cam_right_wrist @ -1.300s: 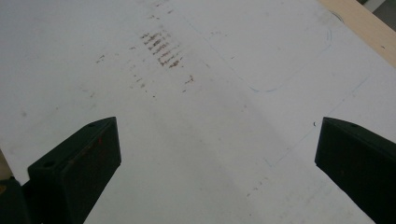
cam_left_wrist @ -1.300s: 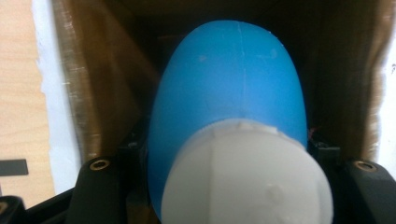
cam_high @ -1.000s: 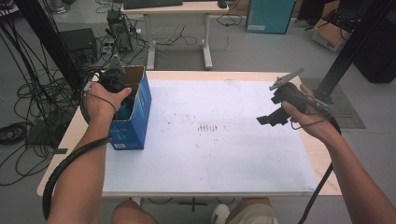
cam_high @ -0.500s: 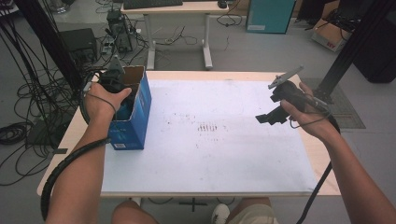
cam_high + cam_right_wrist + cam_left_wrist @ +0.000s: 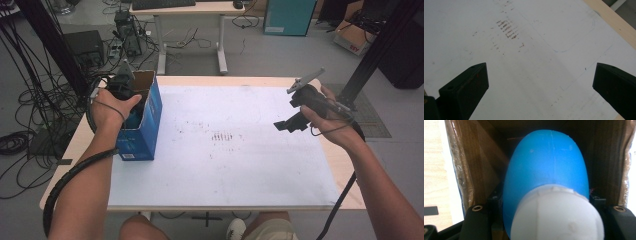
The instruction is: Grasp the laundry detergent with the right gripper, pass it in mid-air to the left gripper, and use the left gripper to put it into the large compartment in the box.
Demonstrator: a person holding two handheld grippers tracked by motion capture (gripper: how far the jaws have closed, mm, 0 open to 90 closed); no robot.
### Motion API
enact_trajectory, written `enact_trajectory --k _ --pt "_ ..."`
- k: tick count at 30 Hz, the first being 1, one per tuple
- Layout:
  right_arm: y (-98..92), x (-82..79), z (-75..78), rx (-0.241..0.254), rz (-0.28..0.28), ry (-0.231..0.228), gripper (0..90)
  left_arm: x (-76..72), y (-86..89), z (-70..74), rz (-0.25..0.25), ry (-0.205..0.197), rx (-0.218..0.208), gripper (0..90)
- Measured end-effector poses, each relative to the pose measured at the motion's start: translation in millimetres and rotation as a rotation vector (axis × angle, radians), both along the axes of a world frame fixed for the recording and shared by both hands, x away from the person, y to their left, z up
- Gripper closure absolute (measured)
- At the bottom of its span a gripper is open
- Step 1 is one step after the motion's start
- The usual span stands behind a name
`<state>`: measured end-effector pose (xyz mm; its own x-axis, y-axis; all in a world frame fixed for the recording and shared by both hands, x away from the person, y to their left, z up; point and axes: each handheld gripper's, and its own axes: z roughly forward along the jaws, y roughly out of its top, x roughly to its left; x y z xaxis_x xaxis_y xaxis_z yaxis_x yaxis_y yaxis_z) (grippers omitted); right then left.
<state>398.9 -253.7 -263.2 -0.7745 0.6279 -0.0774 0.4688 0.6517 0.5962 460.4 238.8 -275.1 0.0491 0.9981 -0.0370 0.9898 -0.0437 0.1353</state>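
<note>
The left gripper (image 5: 131, 98) reaches down into the open top of the blue box (image 5: 145, 127), which stands at the left end of the table (image 5: 240, 80), and in the left gripper view its jaws are clamped on a blue bottle (image 5: 546, 167) with a white cap (image 5: 556, 215), the cap end toward the camera and the body pointing deeper into the brown cardboard inside. The step in hand looks like lifting the bottle out of the box or setting it in; which of the two I cannot tell from a hand at rest. Either way the way to do it well is the same: keep the grip firm just past the cap, move the bottle straight along the box's own axis so its rounded shoulder does not catch on the walls (they sit close on both sides), and avoid tilting the wrist, since a sideways pull could tip the tall, narrow box toward the table edge. The right gripper (image 5: 290, 122) is held above the white sheet (image 5: 225, 170) at the right side, well apart from the box, jaws wide apart with nothing between them; it would serve best by steadying the box's outer wall if the box begins to shift
</note>
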Motion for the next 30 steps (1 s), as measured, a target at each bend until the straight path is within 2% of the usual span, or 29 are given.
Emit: enact_trajectory --k 25,30 --pt "-2.8 -1.1 3.7 0.000 -0.011 0.000 0.3 0.4 -2.4 -0.2 -0.008 0.000 0.007 36.9" --pt "-3.9 -0.9 3.7 -0.008 0.001 -0.001 0.3 0.8 -2.5 -0.2 -0.009 0.001 0.005 36.9"
